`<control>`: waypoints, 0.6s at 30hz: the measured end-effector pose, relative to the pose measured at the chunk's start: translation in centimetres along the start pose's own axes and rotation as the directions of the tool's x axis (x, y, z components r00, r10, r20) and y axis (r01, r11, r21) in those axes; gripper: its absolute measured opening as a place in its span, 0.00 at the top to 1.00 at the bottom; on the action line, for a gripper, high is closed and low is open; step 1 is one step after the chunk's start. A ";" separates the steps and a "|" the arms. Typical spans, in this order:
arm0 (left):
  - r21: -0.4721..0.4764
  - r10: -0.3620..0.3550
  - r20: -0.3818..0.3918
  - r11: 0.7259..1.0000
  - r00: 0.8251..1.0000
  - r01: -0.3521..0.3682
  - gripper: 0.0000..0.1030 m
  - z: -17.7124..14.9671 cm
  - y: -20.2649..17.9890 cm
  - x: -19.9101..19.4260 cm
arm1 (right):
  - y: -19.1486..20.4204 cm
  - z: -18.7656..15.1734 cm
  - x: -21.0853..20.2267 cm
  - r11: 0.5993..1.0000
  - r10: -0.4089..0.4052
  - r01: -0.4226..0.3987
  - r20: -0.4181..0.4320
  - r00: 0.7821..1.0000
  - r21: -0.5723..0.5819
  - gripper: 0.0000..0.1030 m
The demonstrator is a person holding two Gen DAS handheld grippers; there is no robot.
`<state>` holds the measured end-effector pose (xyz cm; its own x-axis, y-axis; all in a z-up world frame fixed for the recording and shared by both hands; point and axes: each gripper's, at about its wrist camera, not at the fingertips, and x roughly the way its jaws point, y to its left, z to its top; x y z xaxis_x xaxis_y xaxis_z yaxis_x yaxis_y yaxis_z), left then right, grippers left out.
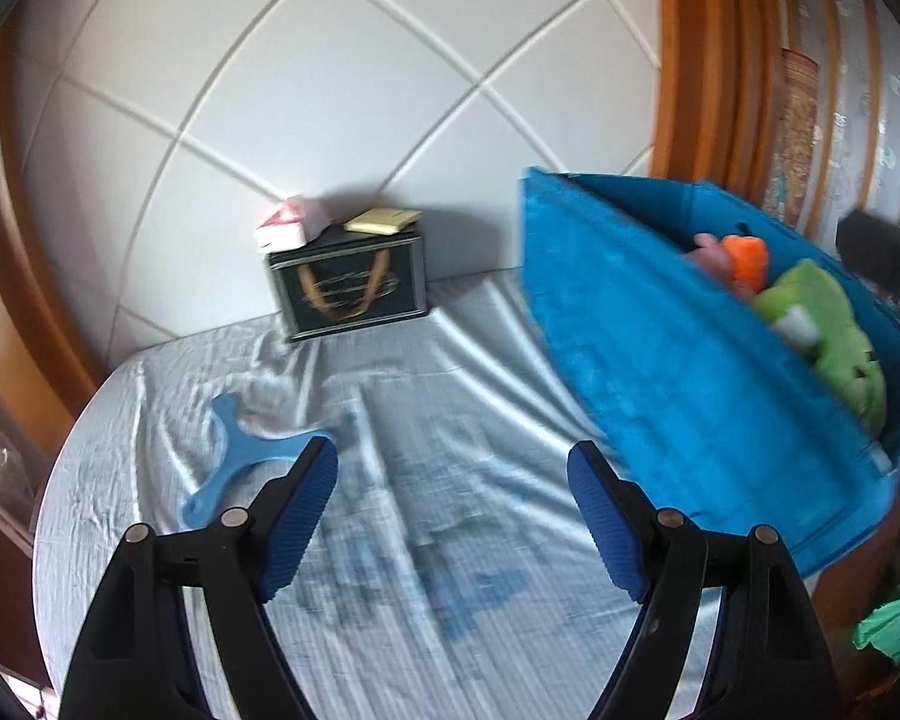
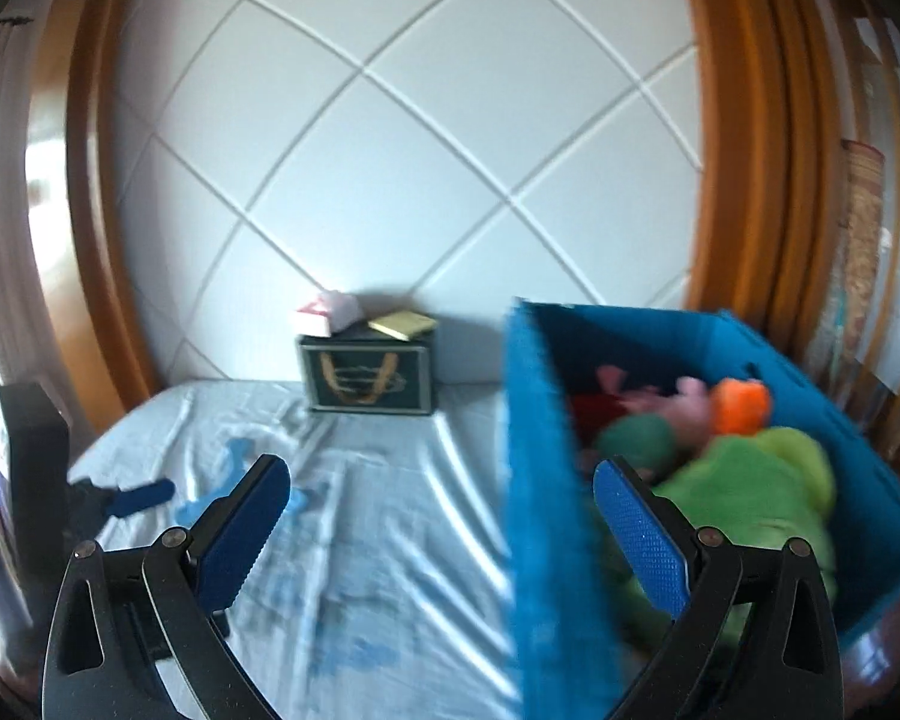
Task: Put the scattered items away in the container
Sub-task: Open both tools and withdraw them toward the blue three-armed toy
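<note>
left claw point(image 1: 453, 477) spread | right claw point(image 2: 441, 495) spread | blue bin point(image 2: 528, 480) holds plush toys point(image 2: 762, 480)

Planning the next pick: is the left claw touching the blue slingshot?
Cannot tell. In the left wrist view, the left claw finger overlaps the blue slingshot, hiding any gap.

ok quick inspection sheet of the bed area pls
surface: bed sheet, pale blue, wrinkled
job's things: blue bin on the right holds a green plush, an orange toy and a pink toy; blue flat tool lies loose on the sheet
clutter: dark box at the headboard, pink carton and yellow pad on top
grippers: left gripper and right gripper both open, empty
cables: nothing seen
surroundings: white quilted headboard, wooden frame
</note>
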<state>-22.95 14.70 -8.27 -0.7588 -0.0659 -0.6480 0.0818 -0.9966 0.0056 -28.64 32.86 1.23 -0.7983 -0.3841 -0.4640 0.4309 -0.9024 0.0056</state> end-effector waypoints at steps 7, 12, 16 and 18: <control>-0.067 0.061 -0.083 0.996 0.995 -0.067 0.23 -2.7 11.8 5.1 | 8.9 -1.2 8.2 0.993 0.116 -0.116 -0.069 0.991 -0.003 0.00; -0.167 0.122 -0.183 0.974 0.975 -0.154 0.23 -5.6 19.7 10.2 | 12.3 -3.4 16.5 0.987 0.152 -0.159 -0.207 0.966 -0.015 0.00; -0.235 0.149 -0.258 0.949 0.955 -0.211 0.23 -7.9 24.2 14.1 | 14.4 -5.9 23.3 0.978 0.190 -0.208 -0.317 0.929 -0.022 0.00; -0.246 0.170 -0.294 0.937 0.940 -0.246 0.23 -9.0 26.2 16.6 | 15.3 -7.4 26.8 0.971 0.209 -0.236 -0.361 0.909 -0.030 0.00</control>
<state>-27.58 -12.05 -25.78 -0.5095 -0.2167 -0.8327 0.4227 -0.9060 -0.0228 -40.39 10.23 -17.64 -0.4833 -0.4673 -0.7403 0.6195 -0.7801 0.0880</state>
